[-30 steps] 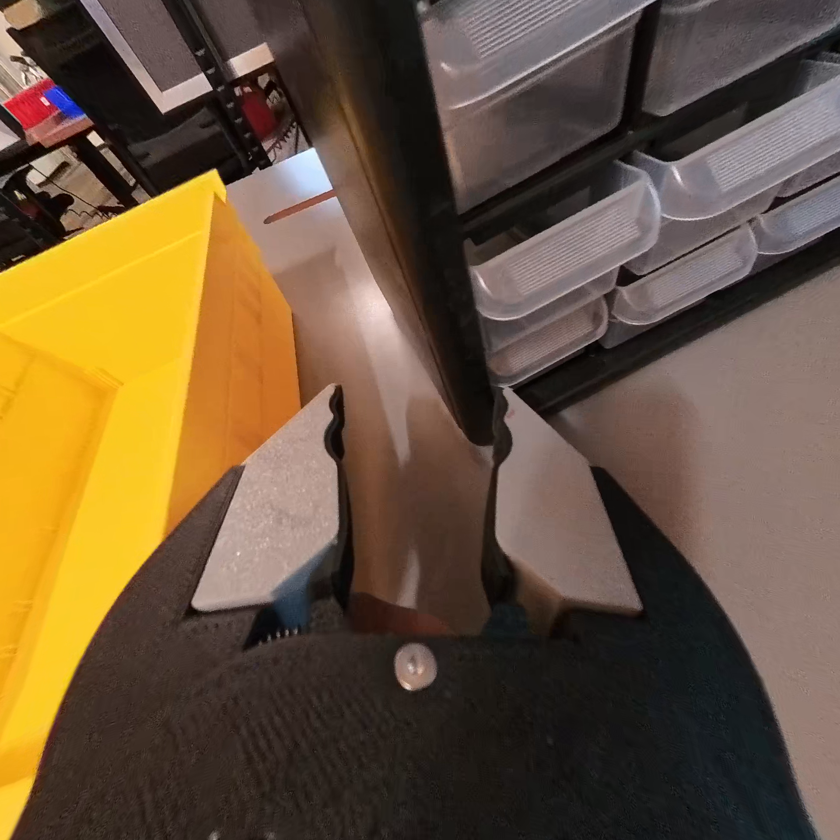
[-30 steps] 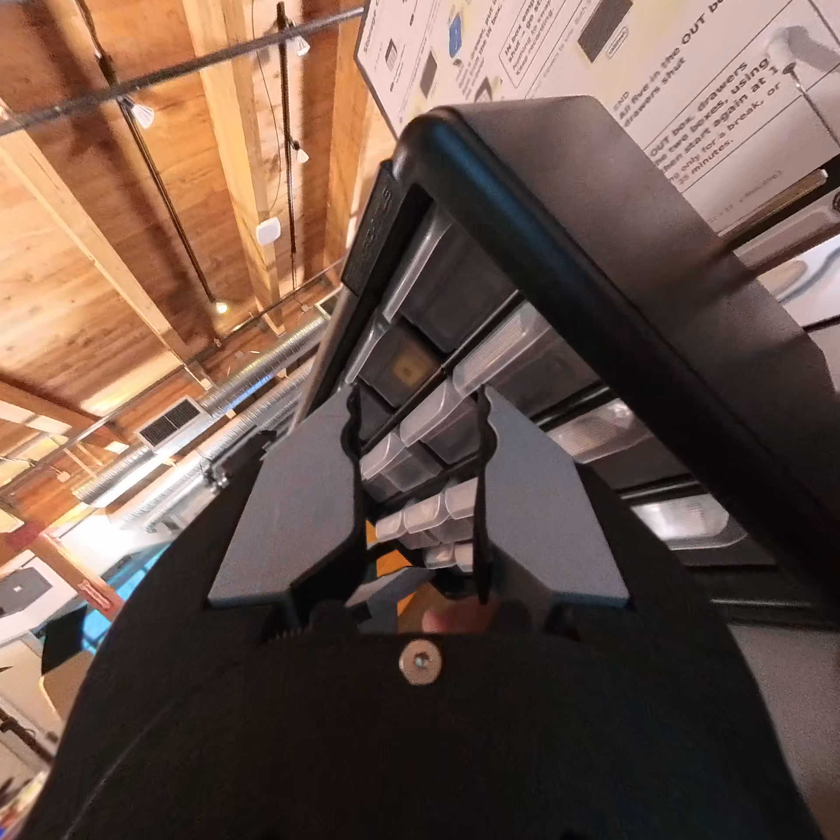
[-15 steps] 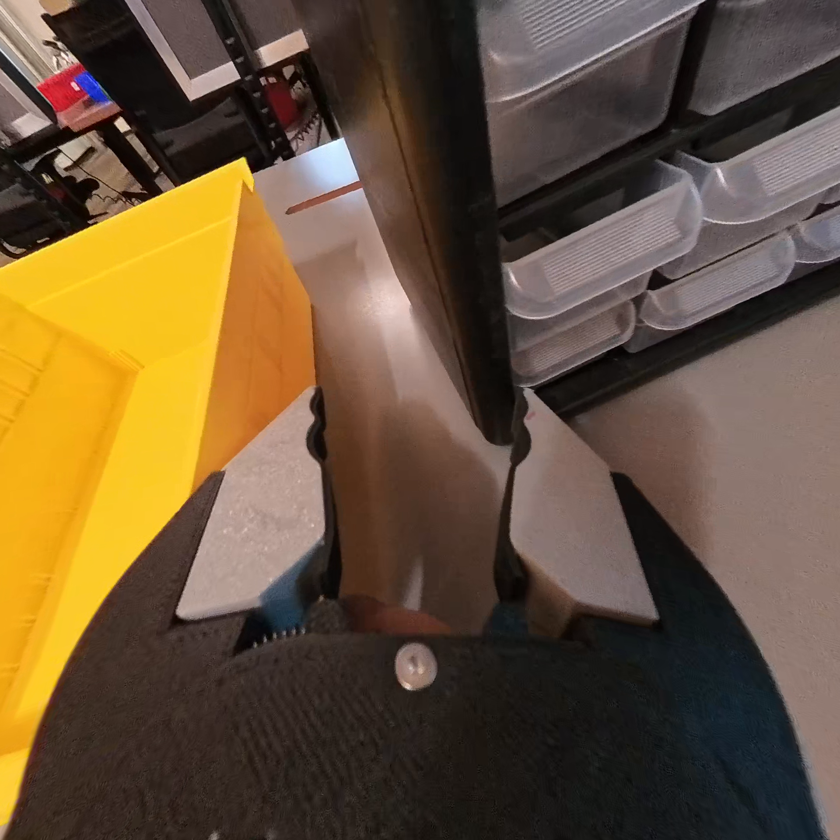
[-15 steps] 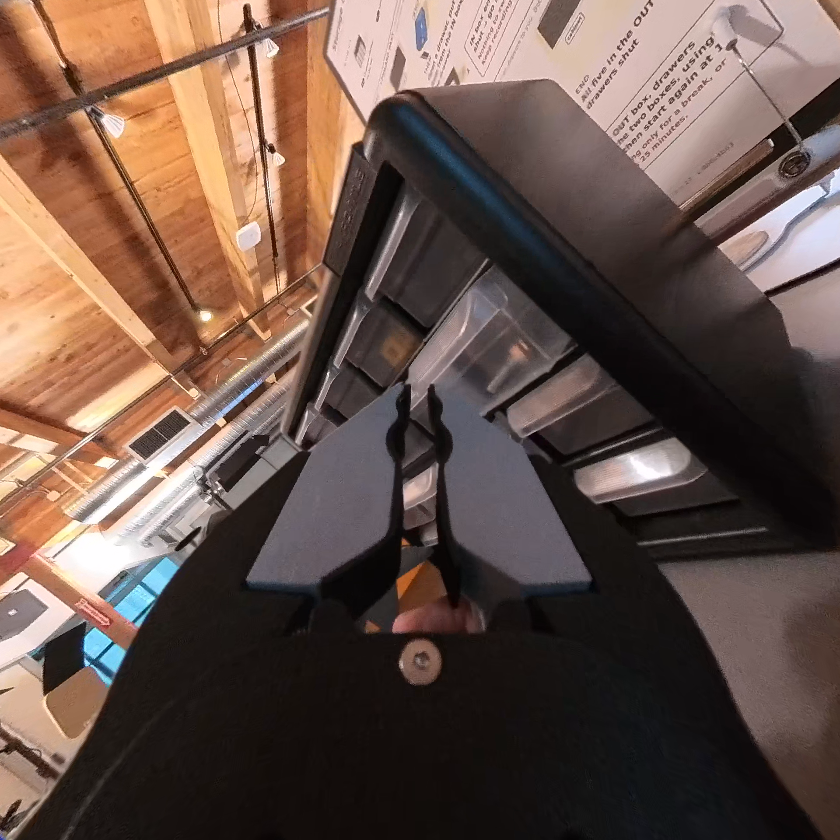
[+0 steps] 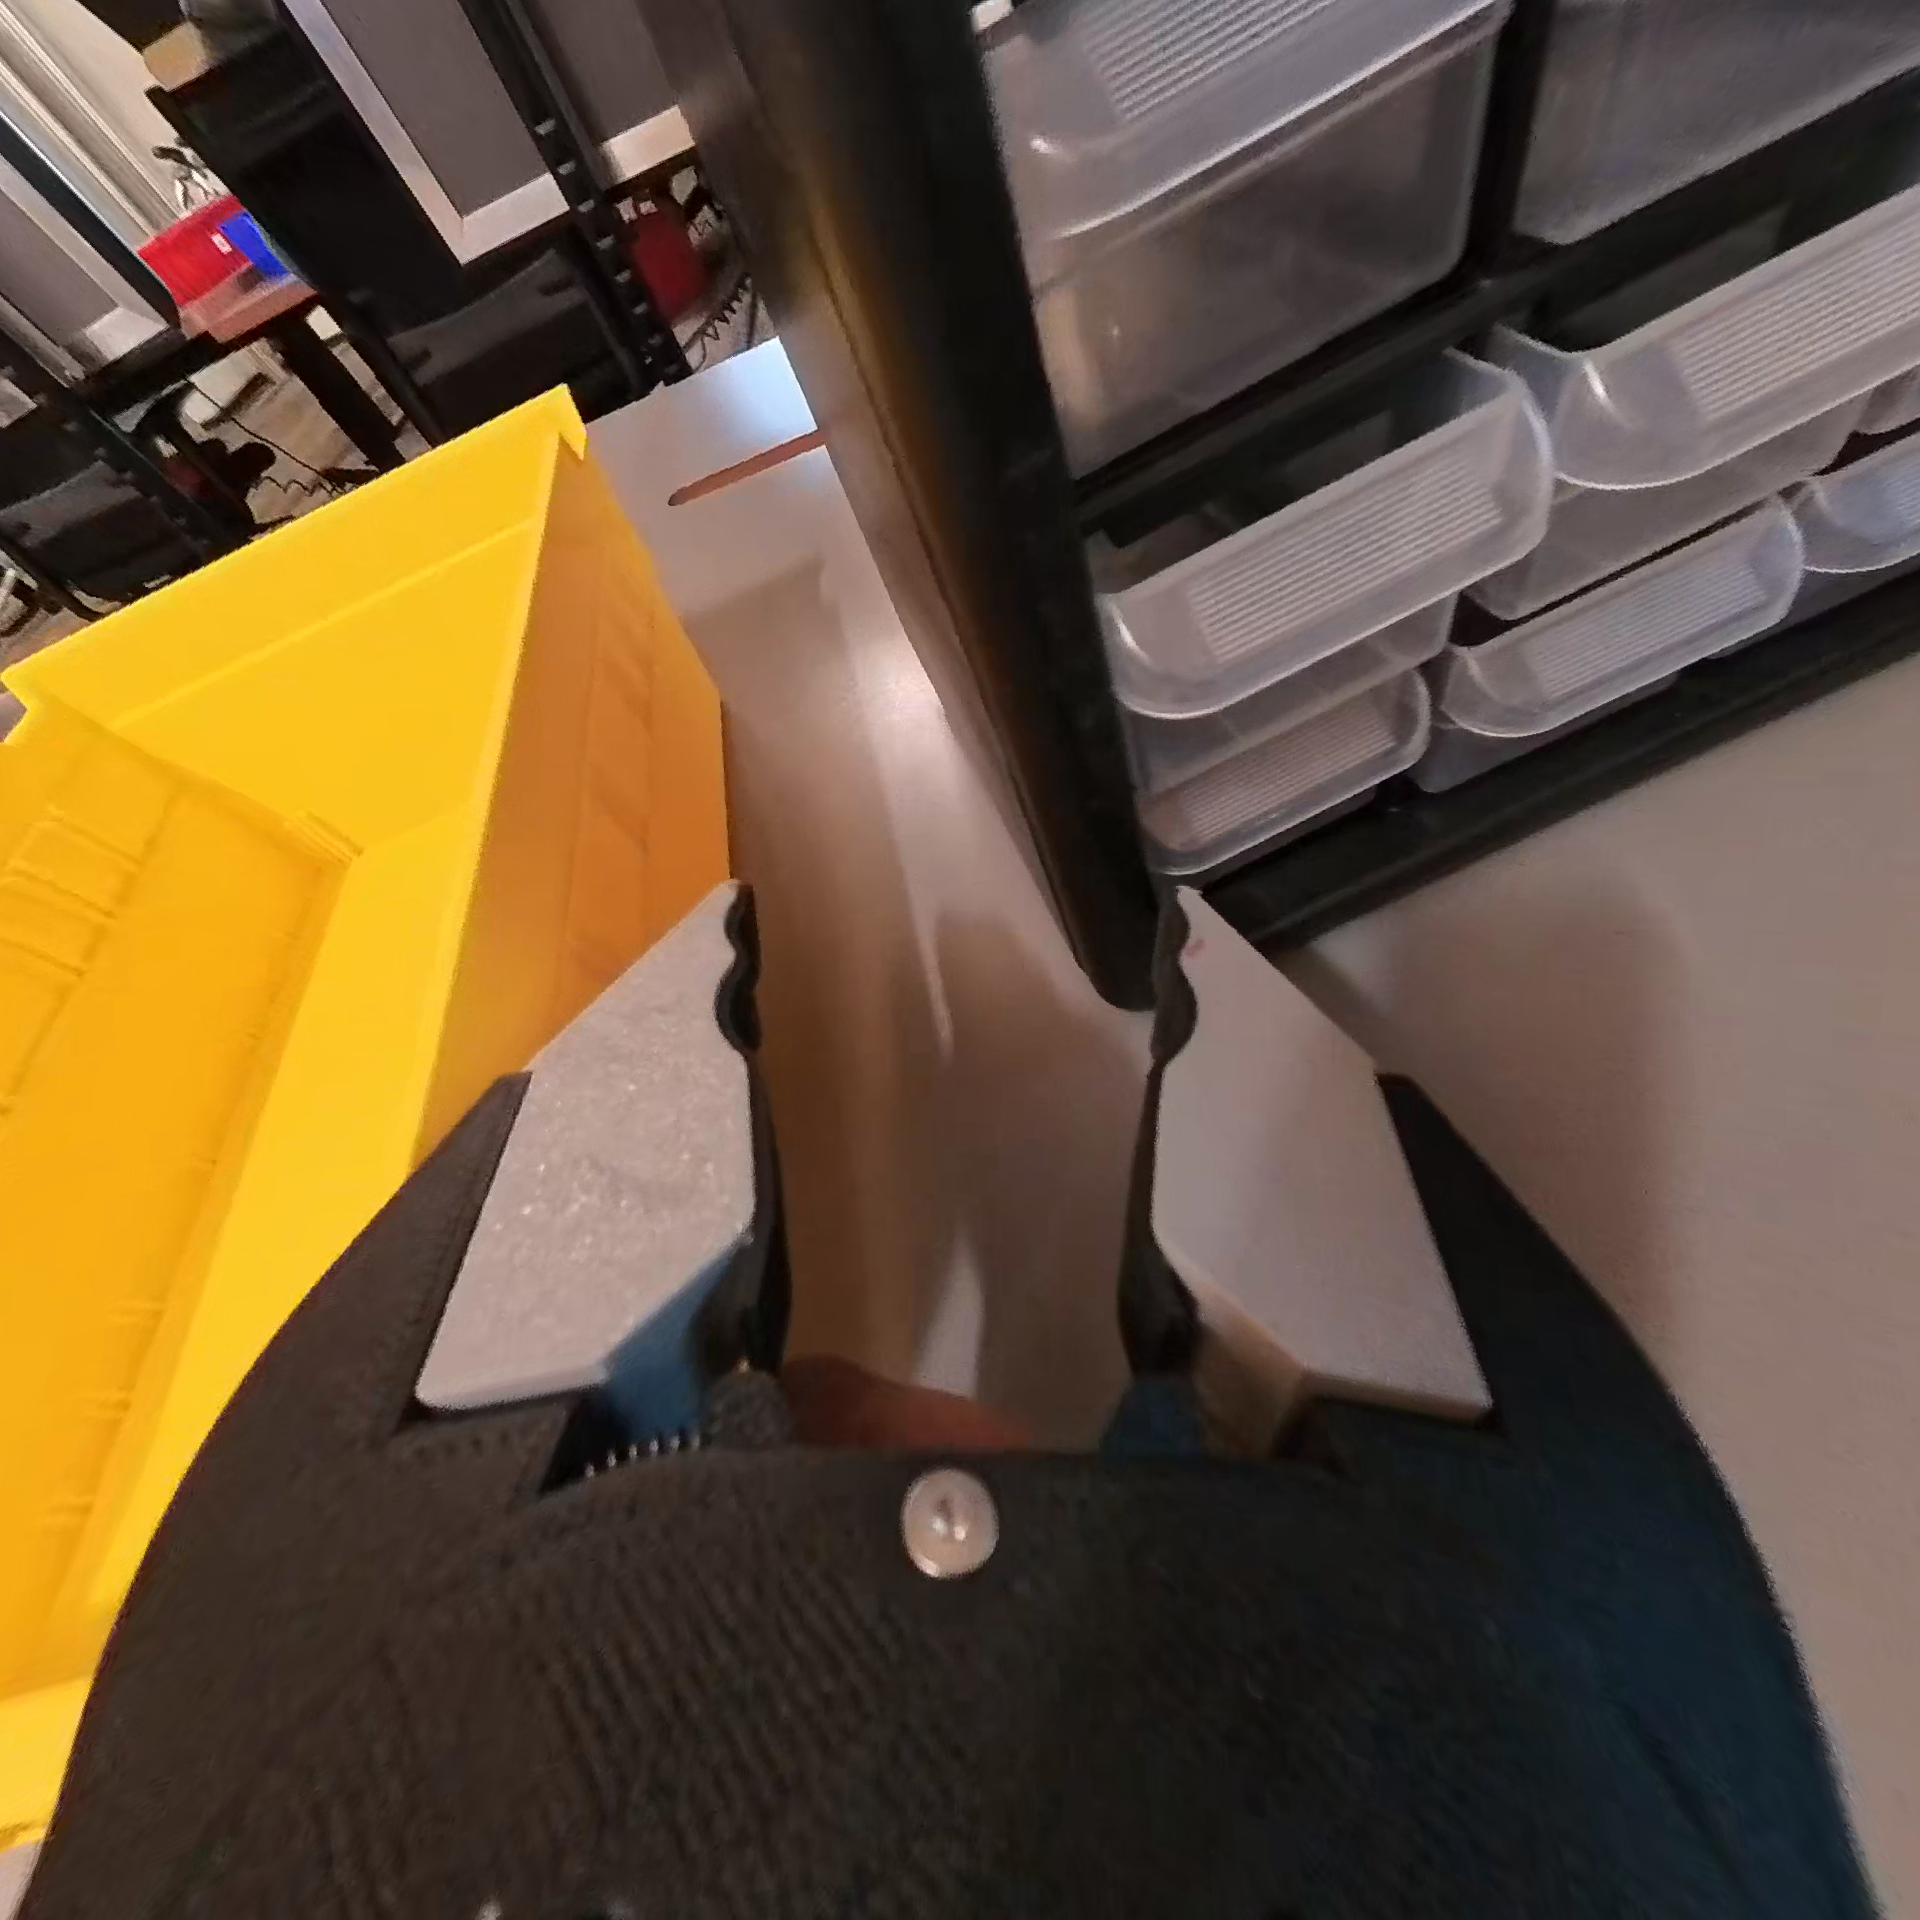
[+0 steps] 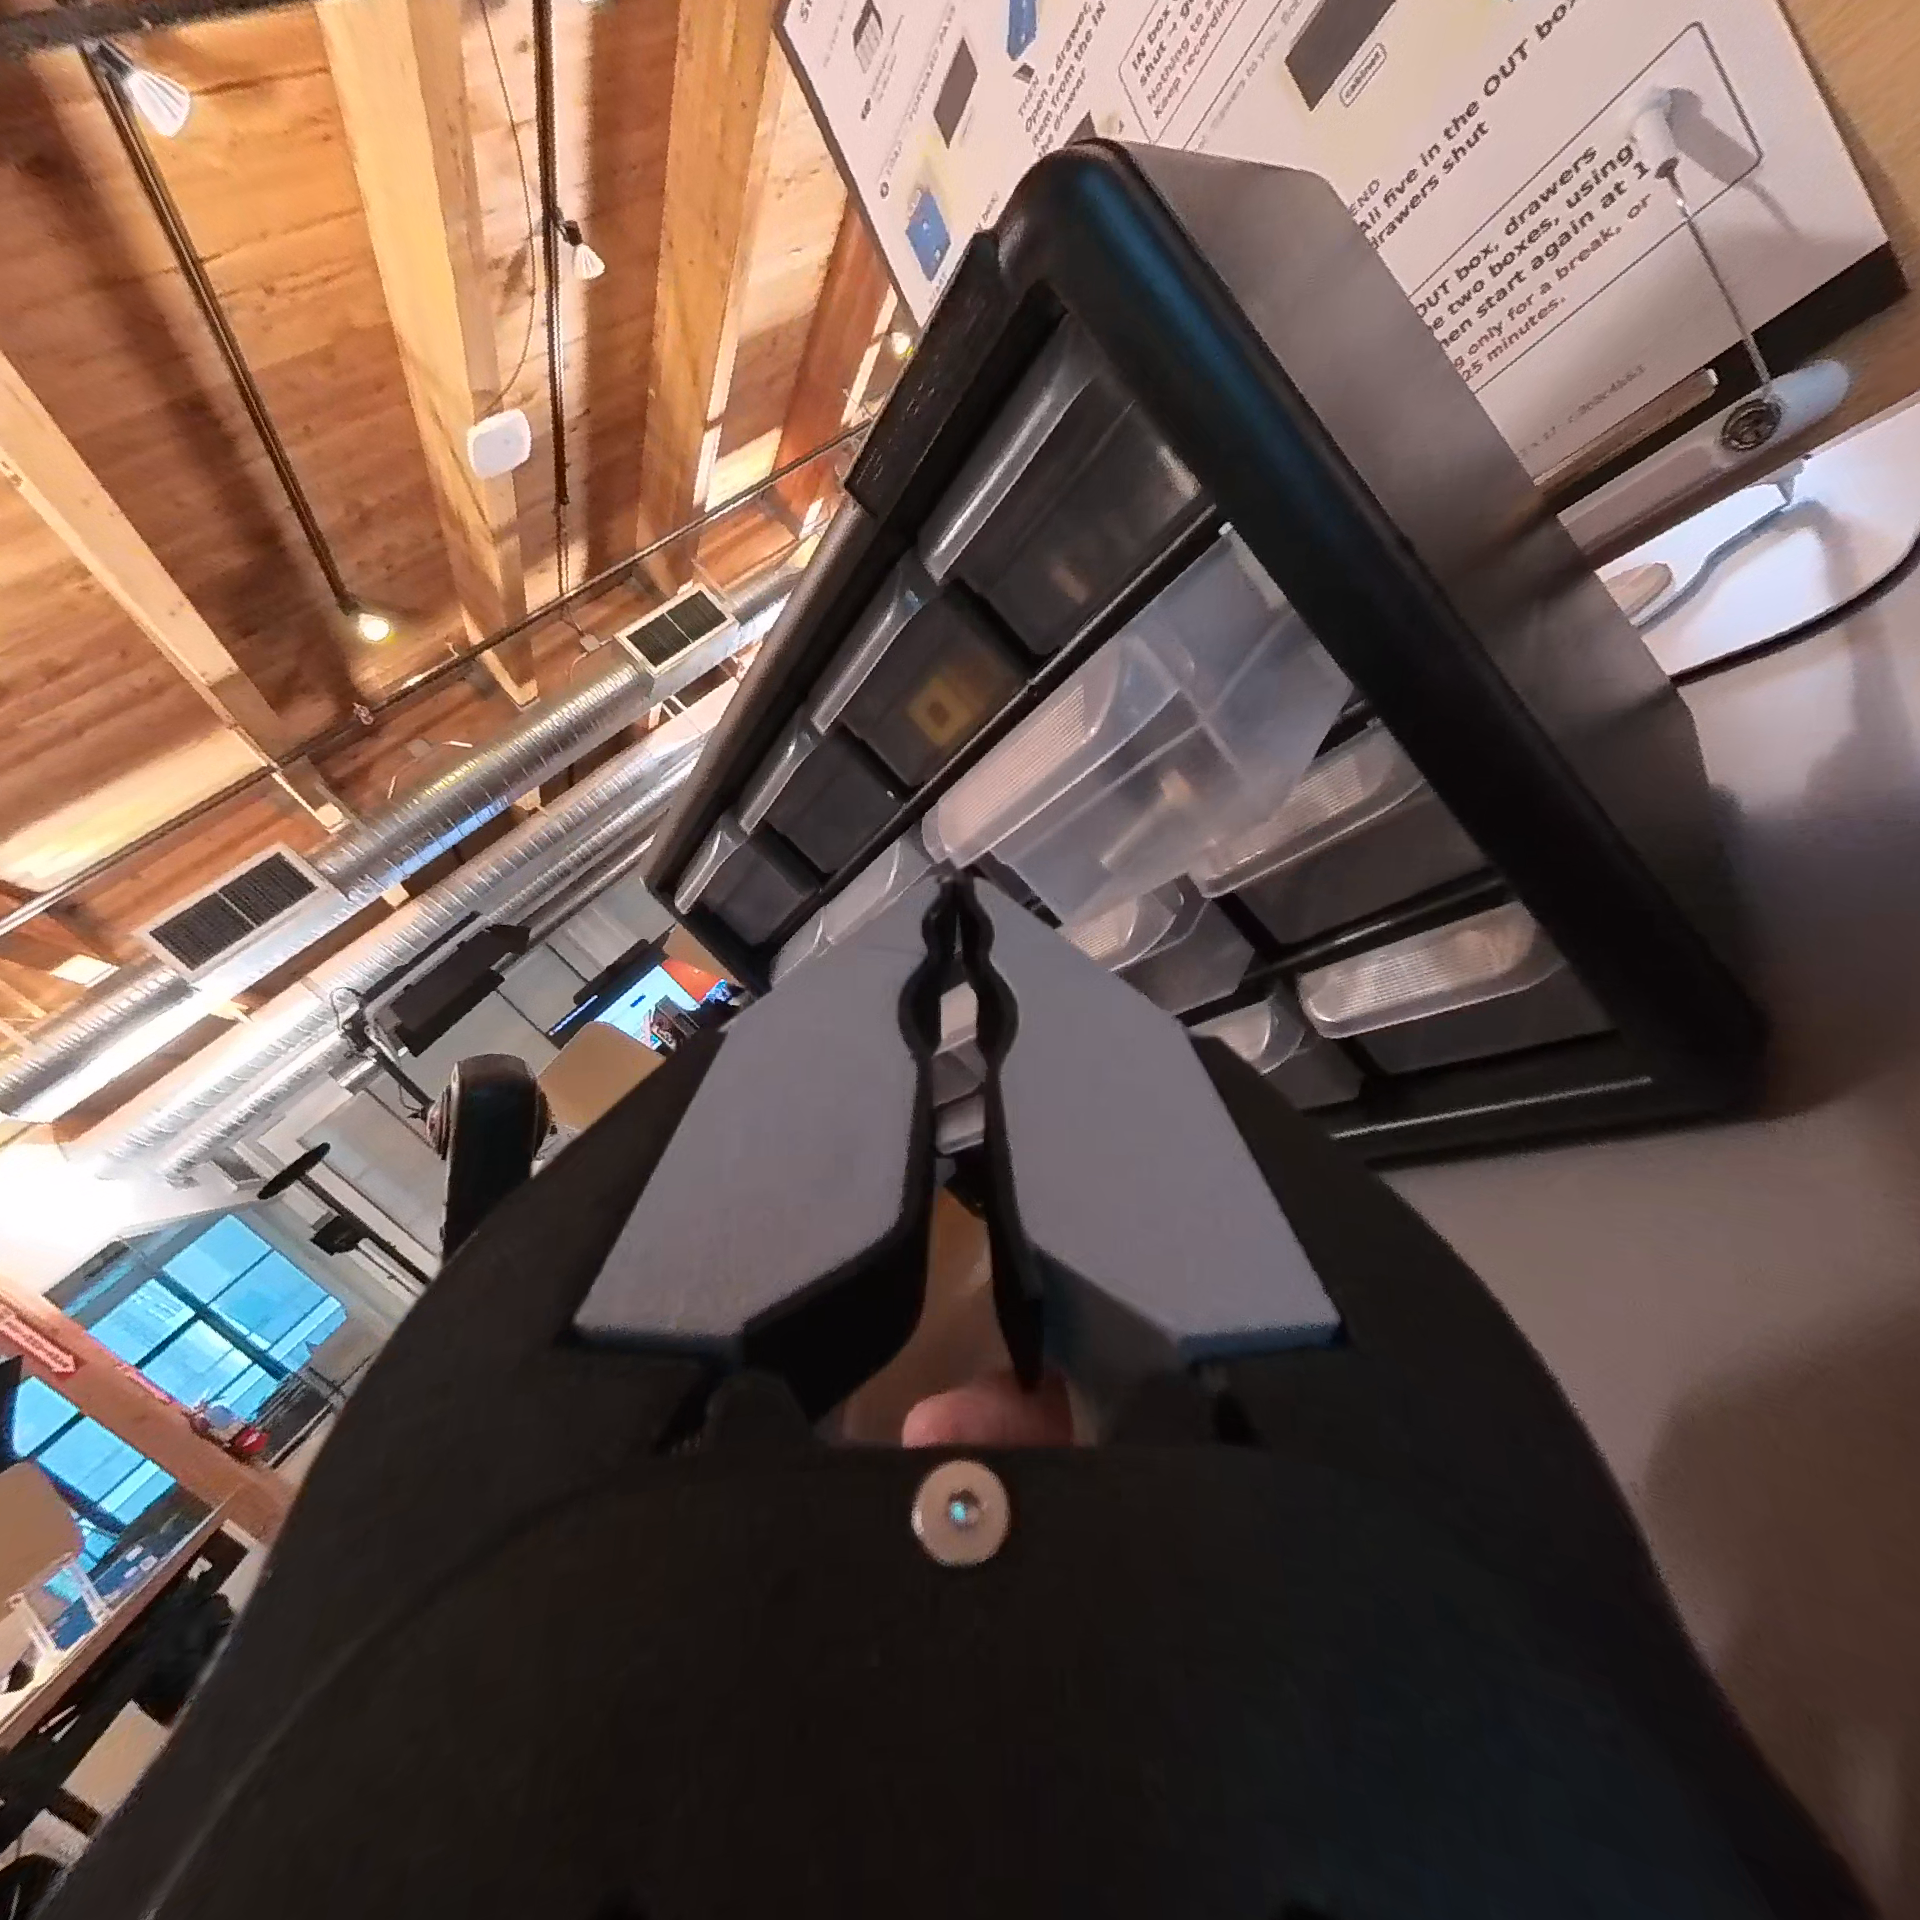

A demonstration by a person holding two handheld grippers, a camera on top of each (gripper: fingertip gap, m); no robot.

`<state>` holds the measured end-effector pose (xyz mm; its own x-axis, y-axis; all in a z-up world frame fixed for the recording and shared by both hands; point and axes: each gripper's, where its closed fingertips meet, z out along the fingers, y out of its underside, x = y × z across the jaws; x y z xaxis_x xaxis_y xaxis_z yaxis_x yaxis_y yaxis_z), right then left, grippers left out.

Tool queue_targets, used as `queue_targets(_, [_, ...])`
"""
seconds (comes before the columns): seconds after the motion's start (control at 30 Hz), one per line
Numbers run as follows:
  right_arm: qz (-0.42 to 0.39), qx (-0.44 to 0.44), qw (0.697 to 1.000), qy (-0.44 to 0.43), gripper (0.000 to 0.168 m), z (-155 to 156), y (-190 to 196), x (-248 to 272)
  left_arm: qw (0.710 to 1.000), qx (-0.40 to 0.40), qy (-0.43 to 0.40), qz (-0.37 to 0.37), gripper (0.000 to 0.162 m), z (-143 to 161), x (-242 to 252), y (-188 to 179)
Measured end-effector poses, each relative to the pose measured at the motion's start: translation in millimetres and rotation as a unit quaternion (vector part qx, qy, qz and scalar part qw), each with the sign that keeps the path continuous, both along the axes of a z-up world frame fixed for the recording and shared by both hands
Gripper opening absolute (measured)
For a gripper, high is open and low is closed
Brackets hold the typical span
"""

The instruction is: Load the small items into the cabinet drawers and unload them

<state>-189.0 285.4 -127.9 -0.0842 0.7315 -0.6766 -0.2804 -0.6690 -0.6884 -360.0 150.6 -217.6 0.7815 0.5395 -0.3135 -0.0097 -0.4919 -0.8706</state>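
The black cabinet (image 6: 1403, 468) of clear drawers fills the right wrist view. One clear drawer (image 6: 1164, 748) in its second row stands pulled out. My right gripper (image 6: 956, 914) is shut, with its tips on that drawer's front lip. A small yellow item (image 6: 940, 717) shows dimly in a closed drawer above it. In the left wrist view my left gripper (image 5: 951, 956) is open and empty. It is low at the front left corner of the cabinet (image 5: 935, 520), with the right fingertip (image 5: 1169, 977) against that corner. Clear drawers (image 5: 1320, 561) lie to its right.
A yellow bin (image 5: 312, 831) stands close on the left of the cabinet, with a narrow strip of grey table (image 5: 862, 831) between them. A white instruction poster (image 6: 1455, 156) hangs behind the cabinet. A white round base (image 6: 1818, 551) lies on the table to its right. Left tips to right tips: about 25 centimetres. It is some 9 centimetres from my right tips to the small yellow item (image 6: 940, 717).
My right gripper has gone from open to shut at the clear drawer's front, and the drawer now stands farther out. My left gripper has stayed open at the cabinet corner, shifting only slightly.
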Motion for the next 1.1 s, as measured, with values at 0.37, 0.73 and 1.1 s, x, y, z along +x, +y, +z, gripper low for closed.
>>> queue_targets(0.37, [-0.056,0.155,0.969,-0.183,0.018,28.6,7.0,32.7,0.998,0.022,-0.026,-0.054,0.075,16.6,27.4,-5.5])
queue_targets(0.73, [0.02,0.308,0.837,-0.452,0.026,26.1,25.9,-10.4,0.986,-0.015,-0.039,-0.164,0.076,13.6,85.0,13.7])
queue_targets(1.1, [0.086,0.326,0.745,-0.575,0.016,-6.7,28.8,-12.5,0.991,0.008,-0.057,-0.118,0.071,13.3,51.7,4.6])
